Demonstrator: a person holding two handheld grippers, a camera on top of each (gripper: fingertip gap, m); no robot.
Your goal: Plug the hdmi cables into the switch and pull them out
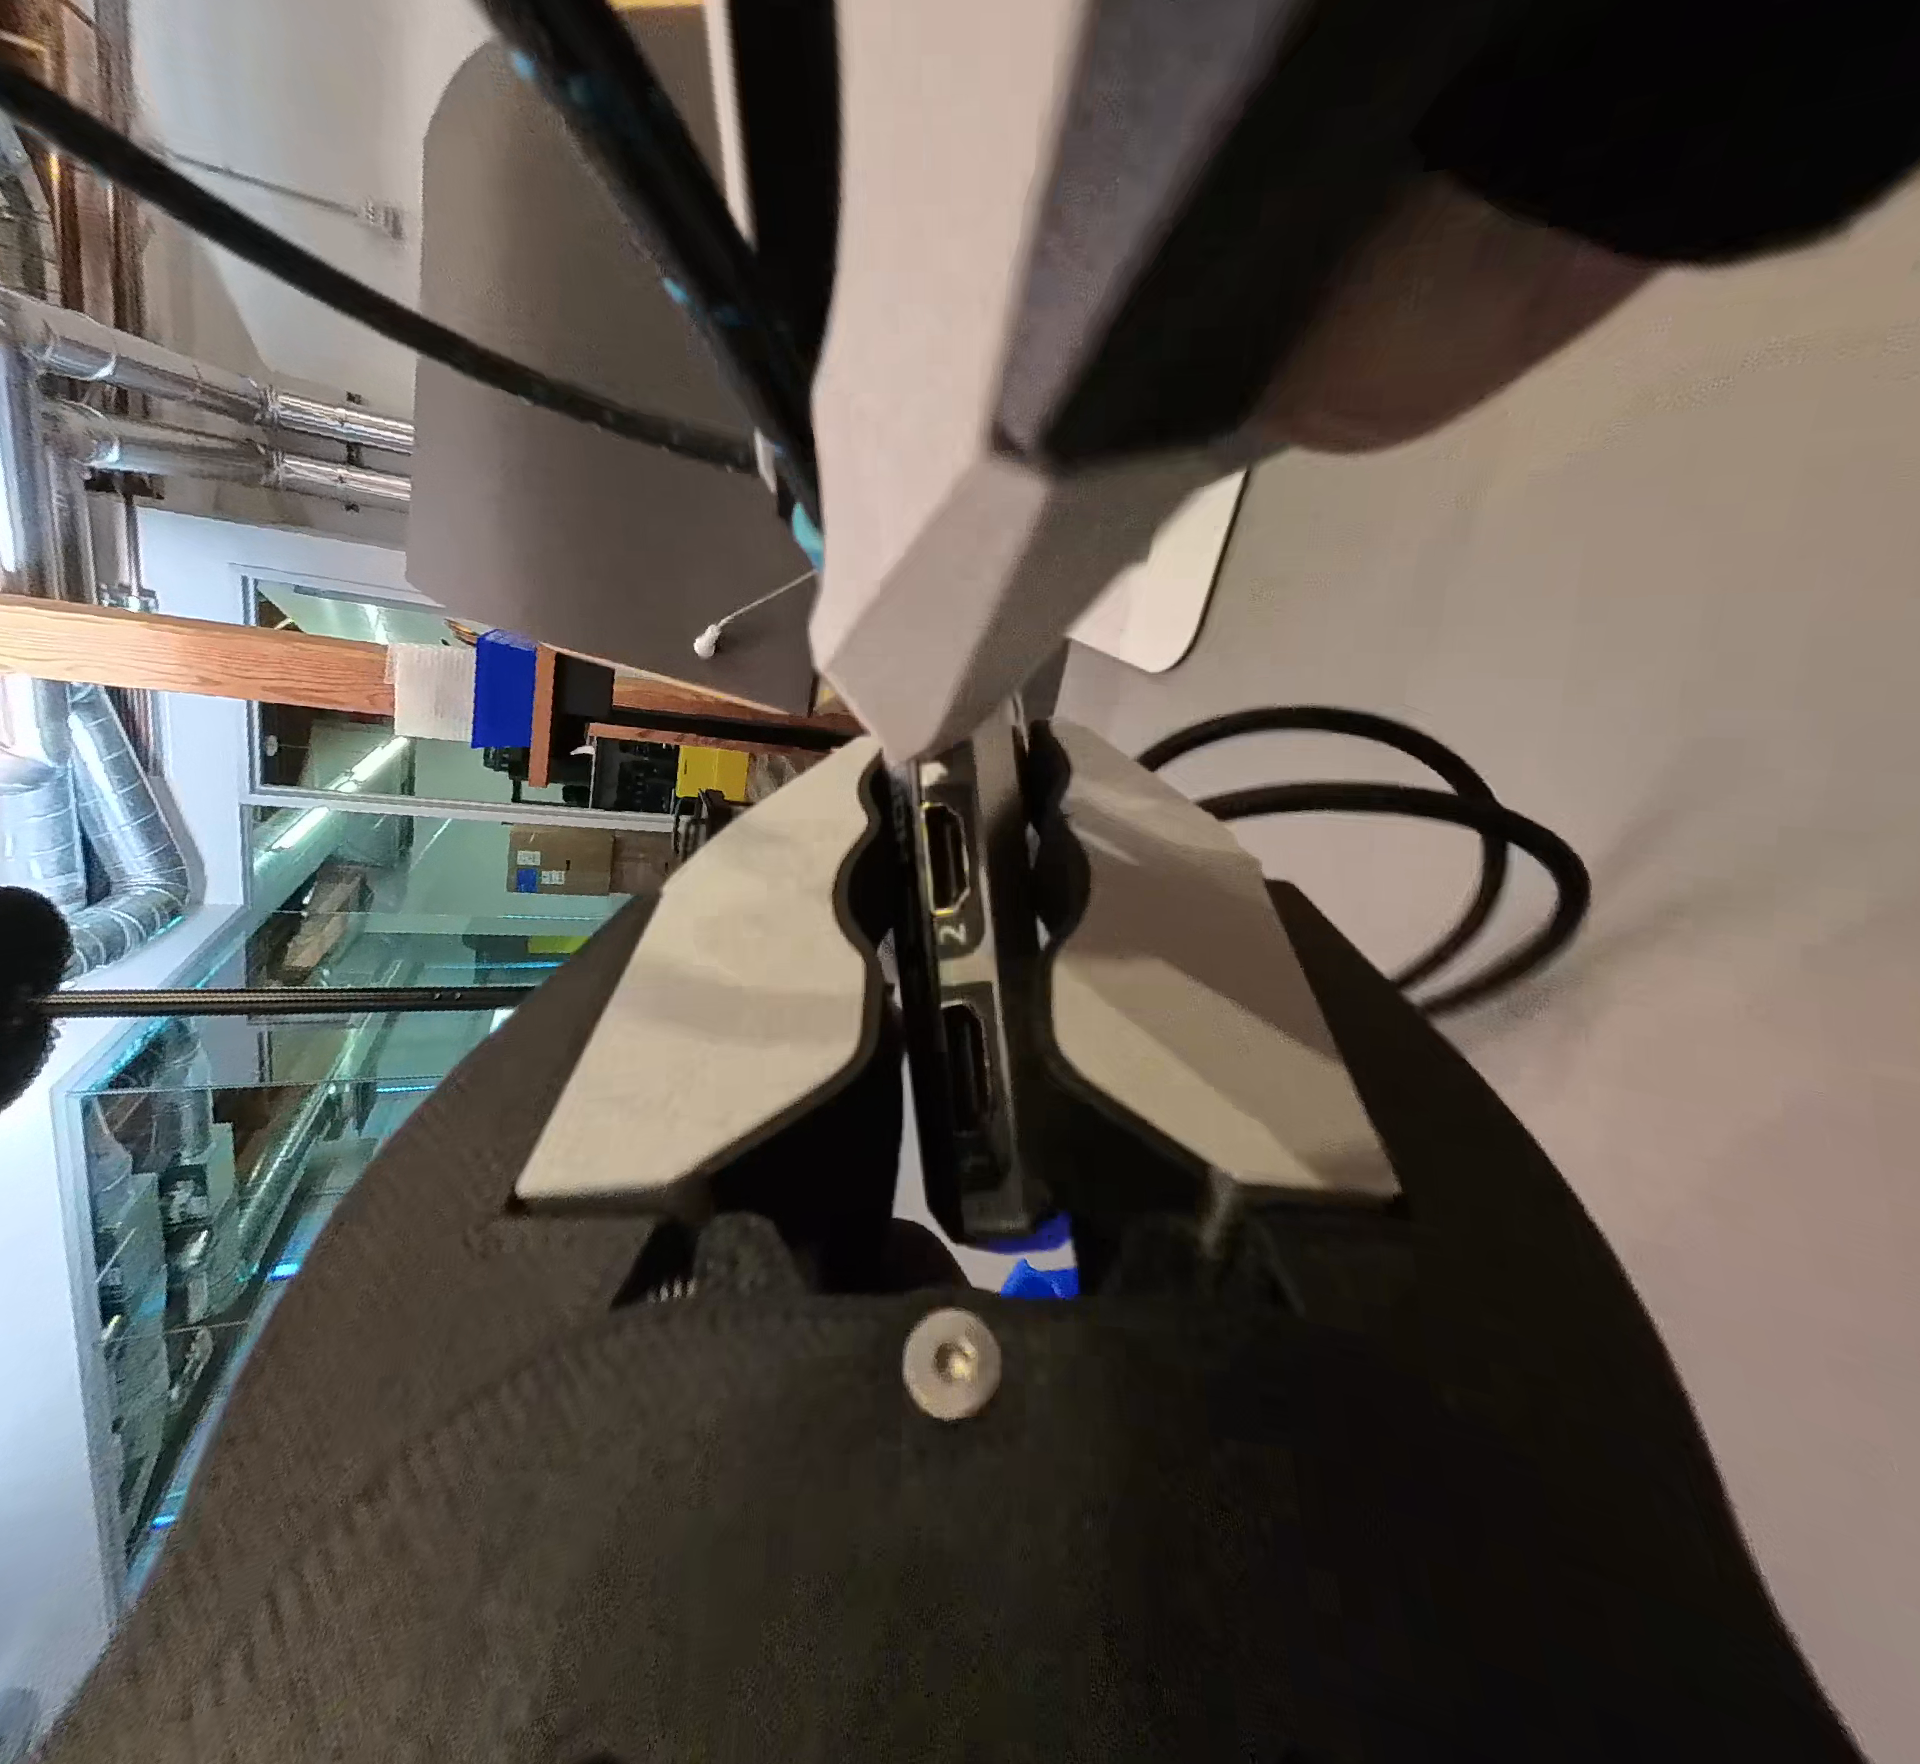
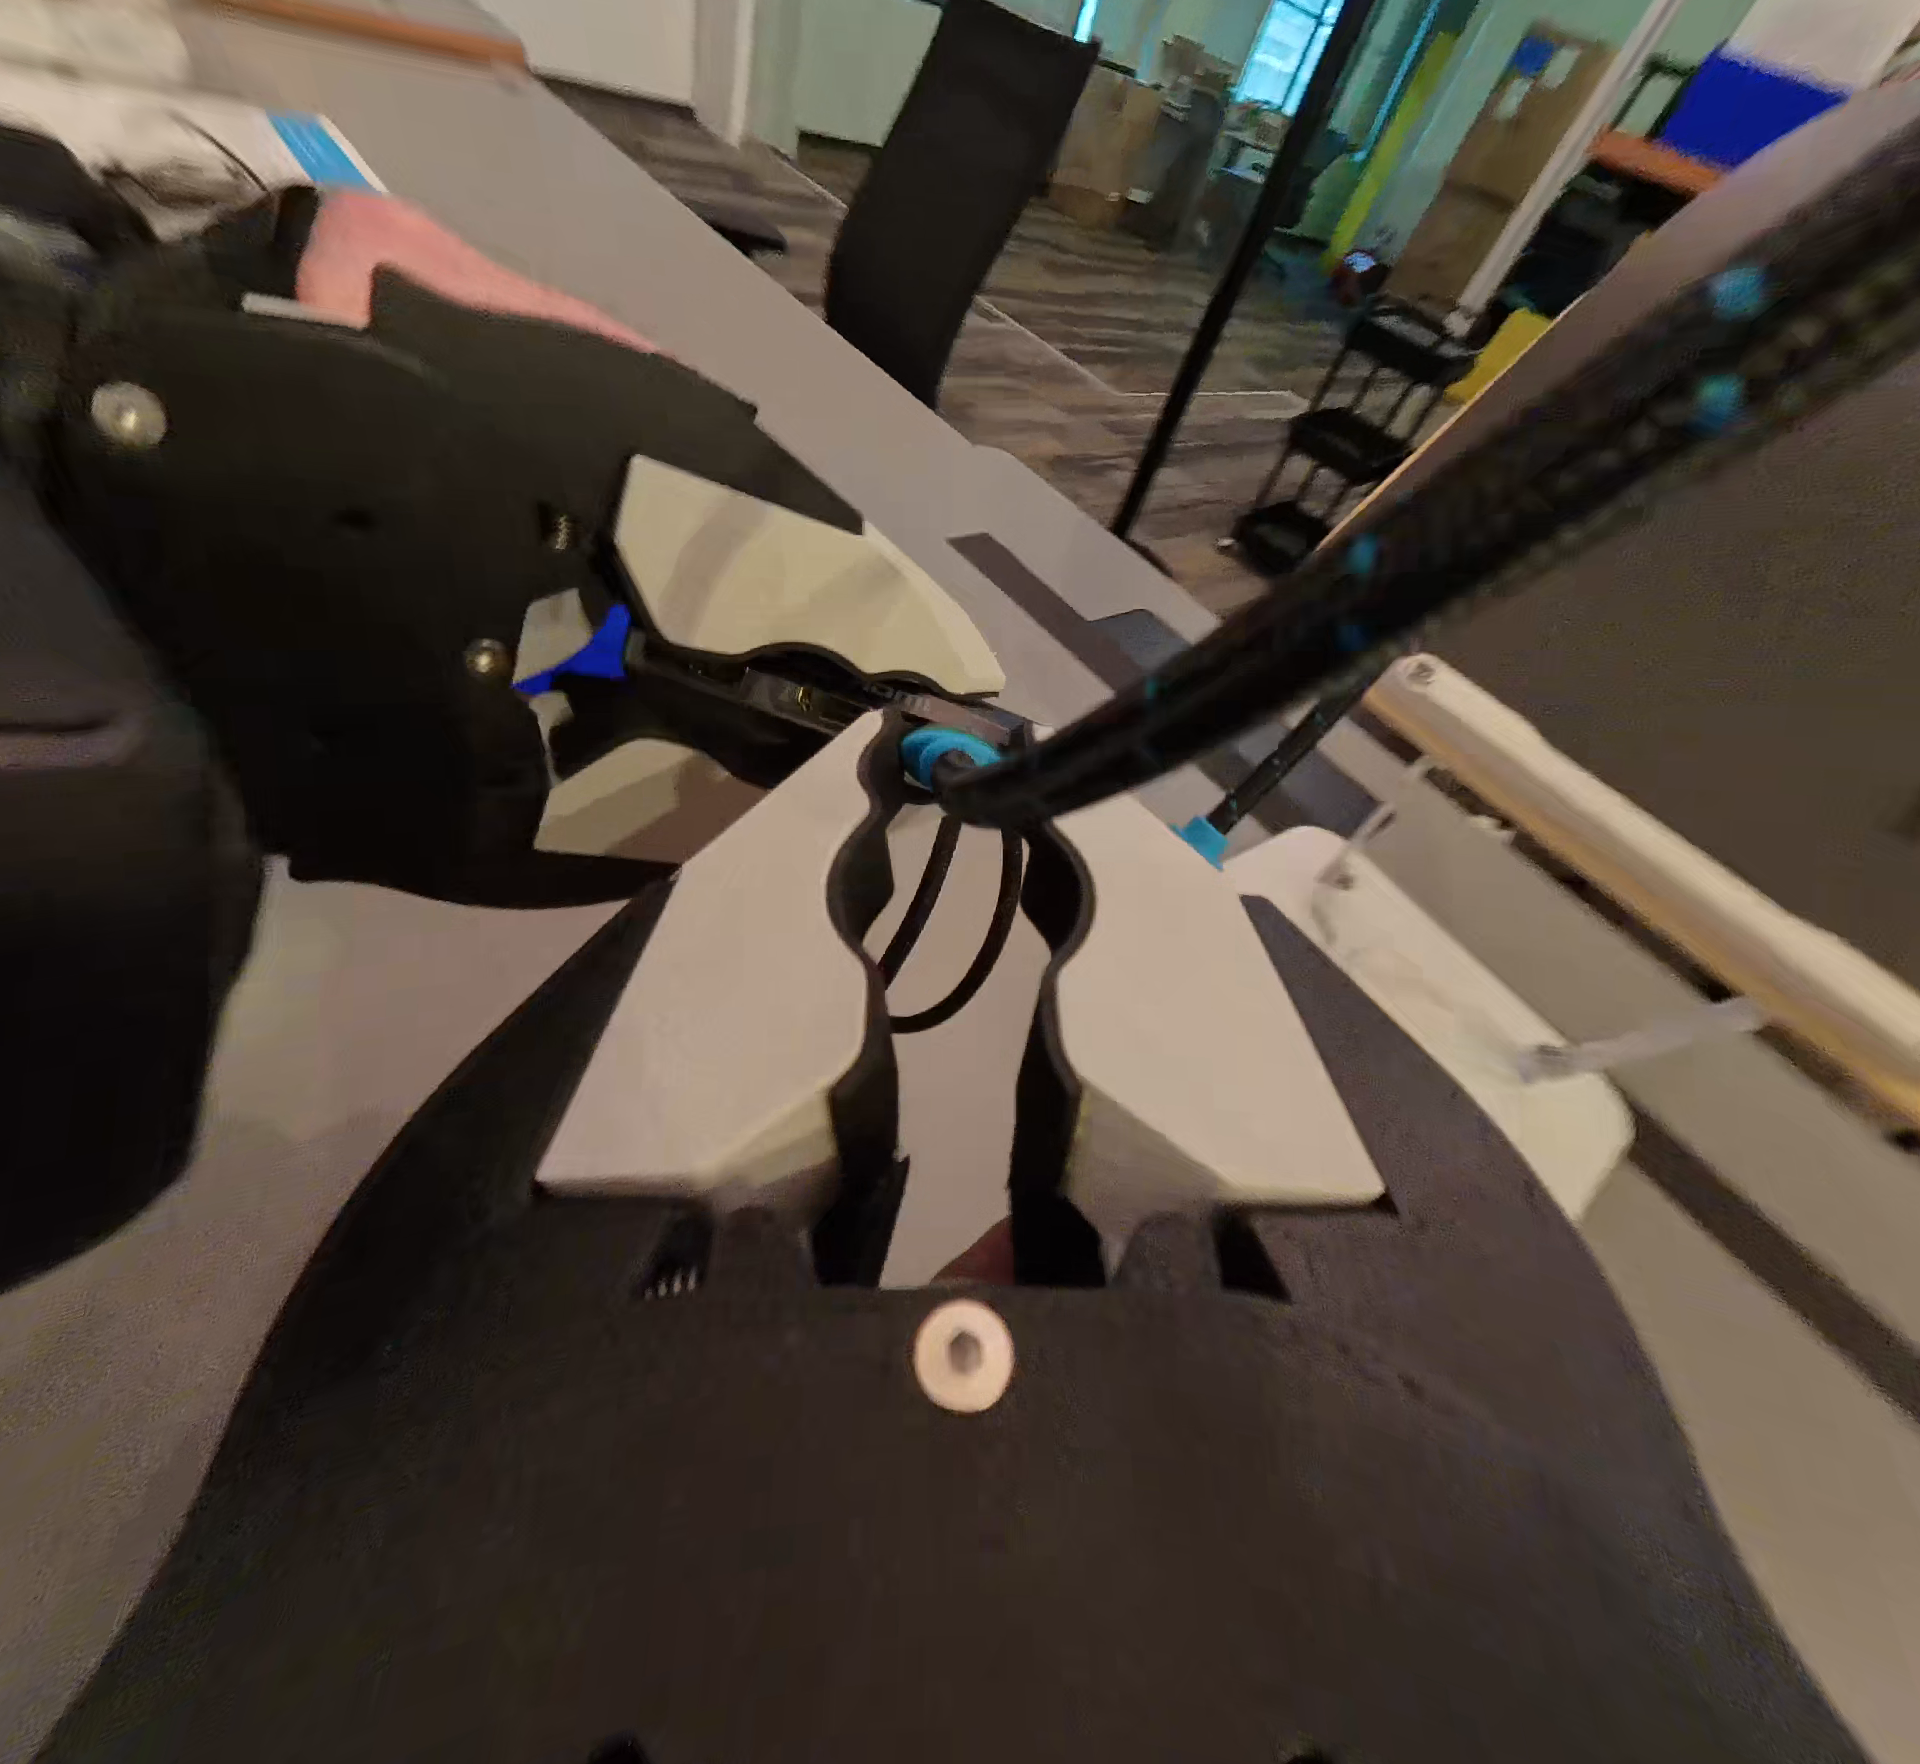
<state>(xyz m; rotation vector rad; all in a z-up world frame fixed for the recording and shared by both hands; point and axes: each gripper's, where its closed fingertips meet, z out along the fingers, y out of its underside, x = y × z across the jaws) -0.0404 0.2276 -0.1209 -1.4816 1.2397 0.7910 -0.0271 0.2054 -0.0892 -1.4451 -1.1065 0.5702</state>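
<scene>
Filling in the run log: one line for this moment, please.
left gripper: shut on switch | right gripper: at cable plug, grip unclear | two ports empty

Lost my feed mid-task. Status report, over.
Left gripper shut on HDMI switch, two ports empty. Right gripper at braided cable's plug by switch; grip unclear. Loose cable on table.

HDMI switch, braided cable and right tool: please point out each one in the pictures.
HDMI switch [image 1: 961,987], left wrist view, on its port face.
Braided cable [image 2: 1455,561], right wrist view, mid-length of the sheath.
Right tool [image 2: 956,815], right wrist view, between its fingertips.
</scene>
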